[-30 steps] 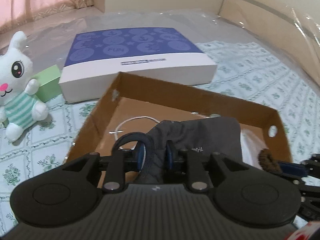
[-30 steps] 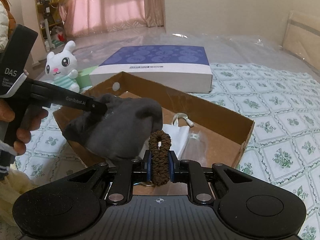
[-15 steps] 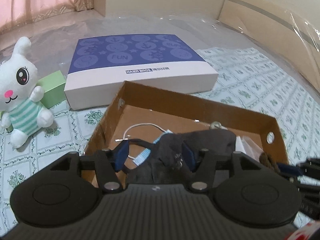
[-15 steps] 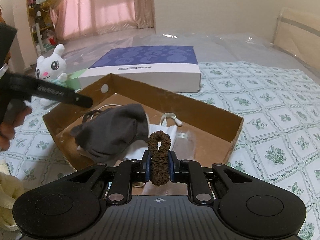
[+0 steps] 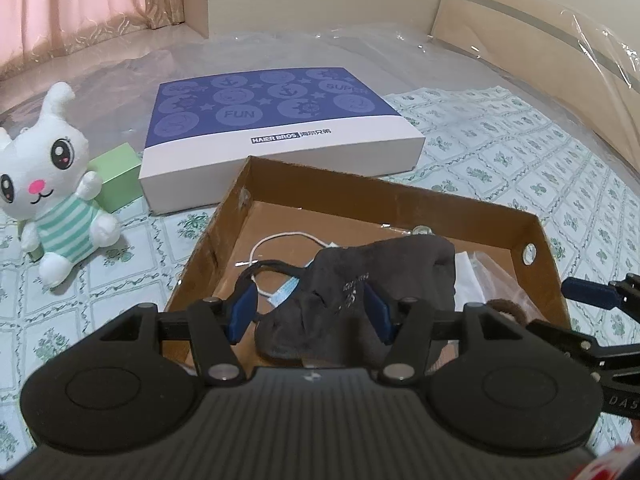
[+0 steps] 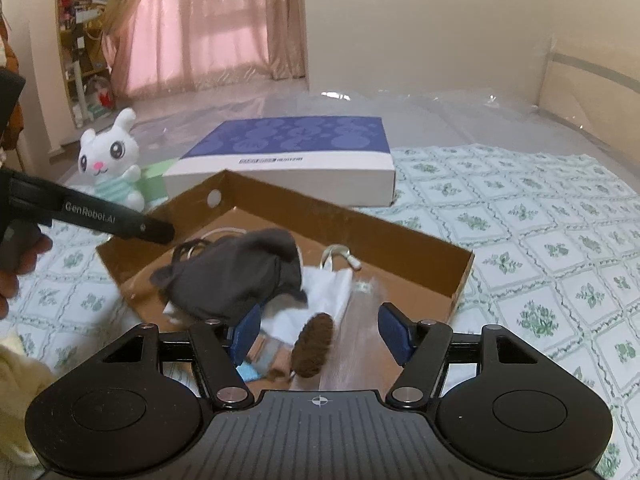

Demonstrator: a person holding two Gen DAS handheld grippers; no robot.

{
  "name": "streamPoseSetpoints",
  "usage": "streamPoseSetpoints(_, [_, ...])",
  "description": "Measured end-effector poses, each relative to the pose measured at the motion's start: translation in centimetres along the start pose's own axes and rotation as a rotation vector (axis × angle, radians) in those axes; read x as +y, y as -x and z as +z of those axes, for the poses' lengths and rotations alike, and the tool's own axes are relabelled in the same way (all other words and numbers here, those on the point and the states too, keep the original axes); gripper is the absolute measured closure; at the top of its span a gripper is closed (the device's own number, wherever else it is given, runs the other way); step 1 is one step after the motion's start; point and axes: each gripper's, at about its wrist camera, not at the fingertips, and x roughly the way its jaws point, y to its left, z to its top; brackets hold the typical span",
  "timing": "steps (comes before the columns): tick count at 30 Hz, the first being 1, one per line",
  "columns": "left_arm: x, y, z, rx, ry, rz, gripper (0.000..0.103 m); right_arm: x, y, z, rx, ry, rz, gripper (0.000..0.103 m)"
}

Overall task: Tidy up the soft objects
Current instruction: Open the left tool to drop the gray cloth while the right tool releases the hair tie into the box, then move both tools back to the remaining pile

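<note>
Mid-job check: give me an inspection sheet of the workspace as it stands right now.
Surface: bed with a floral quilted cover; clear plastic sheet at its far end.
Job's things: cardboard tray holds a dark grey cloth, a white cloth and a brown scrunchie.
Clutter: blue-and-white box, green box, plush bunny, all outside the tray.
Grippers: left hand-held gripper open over the grey cloth; right hand-held gripper open, scrunchie lying between its fingers.
Cables: white cord and black cord in the tray.
Surroundings: pink curtains, shelf, wooden headboard.
</note>
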Motion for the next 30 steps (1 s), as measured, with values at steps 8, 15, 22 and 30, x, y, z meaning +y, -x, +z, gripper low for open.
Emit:
streamPoseSetpoints(8, [-0.8, 2.8, -1.7, 0.007, -0.027, 0.003, 0.047, 0.5, 2.2, -1.3, 0.025, -0.016, 0.018, 0.038])
streamPoseSetpoints(15, [-1.4, 6.2, -3.3, 0.005, -0.025, 0.003, 0.047, 1.4, 5.0, -1.5, 0.018, -0.016, 0.033, 0.038])
streamPoseSetpoints(22, [-1.7, 10.8, -4.8, -0.021, -0.005, 0.004, 0.047, 2.4, 8.3, -1.5, -0.004, -0.016, 0.051, 0.038])
streamPoseSetpoints(30, [-2.5, 16.3, -7.2, -0.058, 0.022, 0.014, 0.046, 3.4, 12.3, -2.2, -0.030, -0.014, 0.078, 0.038])
